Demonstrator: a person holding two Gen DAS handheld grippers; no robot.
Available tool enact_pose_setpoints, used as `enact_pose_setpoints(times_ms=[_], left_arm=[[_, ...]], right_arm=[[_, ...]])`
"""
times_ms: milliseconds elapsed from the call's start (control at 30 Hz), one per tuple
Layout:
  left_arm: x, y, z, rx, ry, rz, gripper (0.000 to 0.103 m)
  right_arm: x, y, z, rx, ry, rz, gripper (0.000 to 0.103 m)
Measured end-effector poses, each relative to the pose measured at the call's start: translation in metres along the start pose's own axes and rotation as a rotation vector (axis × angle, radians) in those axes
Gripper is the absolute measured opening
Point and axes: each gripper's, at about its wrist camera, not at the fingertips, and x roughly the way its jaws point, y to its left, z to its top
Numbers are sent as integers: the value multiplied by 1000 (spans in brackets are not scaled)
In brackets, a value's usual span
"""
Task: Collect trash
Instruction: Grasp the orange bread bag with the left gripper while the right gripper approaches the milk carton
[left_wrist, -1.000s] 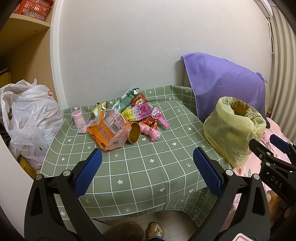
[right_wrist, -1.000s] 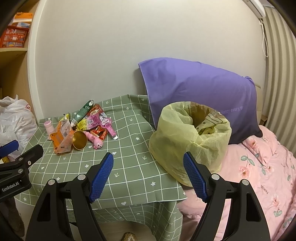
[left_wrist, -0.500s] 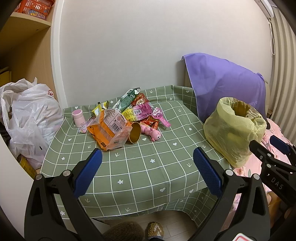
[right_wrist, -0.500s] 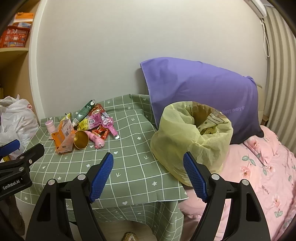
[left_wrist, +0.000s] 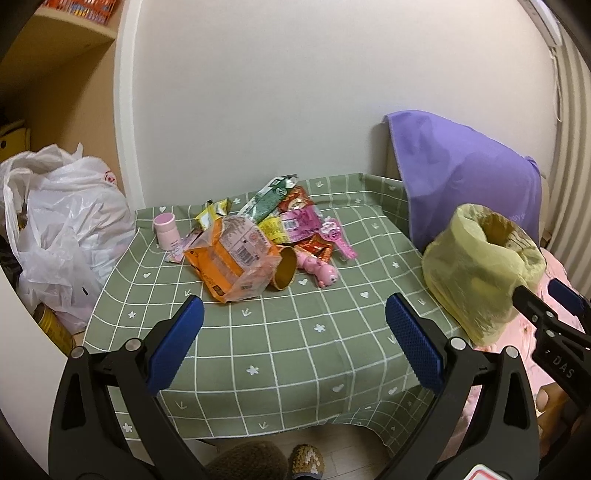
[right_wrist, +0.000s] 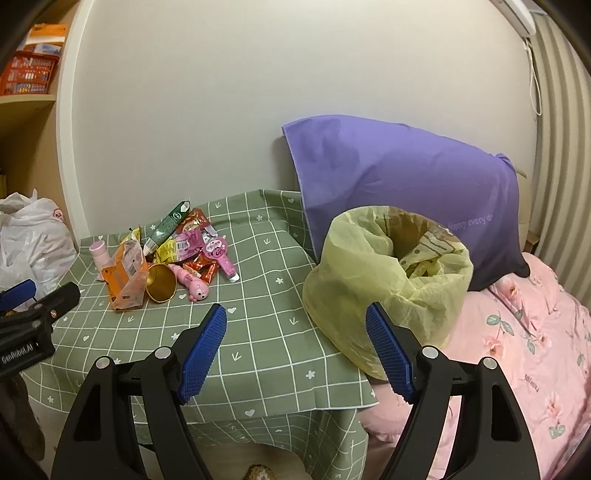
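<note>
A small table covered by a green checked tablecloth (left_wrist: 295, 354) stands against a pale wall. Toward its far left side lies a pile of trash (left_wrist: 258, 240): one orange snack bag (left_wrist: 232, 258), one gold paper cup (left_wrist: 286, 267) tipped on its side, one pink toy figure (left_wrist: 319, 267), one pink wand-shaped toy (left_wrist: 334, 236), one small pink bottle (left_wrist: 166, 230) standing upright, and several overlapping wrappers whose number cannot be told.

The left gripper (left_wrist: 293, 341) hovers over the near edge of the table, its two blue-padded jaws spread wide and holding nothing. The pile lies well beyond it, a little left of centre between the jaws.

The right gripper (right_wrist: 295, 350) is also spread wide and empty, over the near right corner of the table. One yellow trash bag (right_wrist: 384, 280), mouth open, sits at the table's right edge where it meets a pink floral bed (right_wrist: 517, 350), just beyond the right jaw. From this view the pile lies far to the left.

Compared with a second earlier, both views have shifted only slightly; the pile and the bag sit a little lower and closer, and nothing on the table has been moved.

One purple pillow (right_wrist: 406, 177) leans on the wall behind the bag. One white plastic bag (left_wrist: 70, 229) sits left of the table.
</note>
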Motion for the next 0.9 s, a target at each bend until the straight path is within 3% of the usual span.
enact_pose_setpoints(times_ms=[467, 900], left_arm=[[100, 83, 22, -141, 73, 93, 94], [189, 131, 51, -148, 145, 41, 94]], right_arm=[[87, 38, 33, -104, 58, 110, 74], [211, 88, 58, -234, 127, 244, 74]])
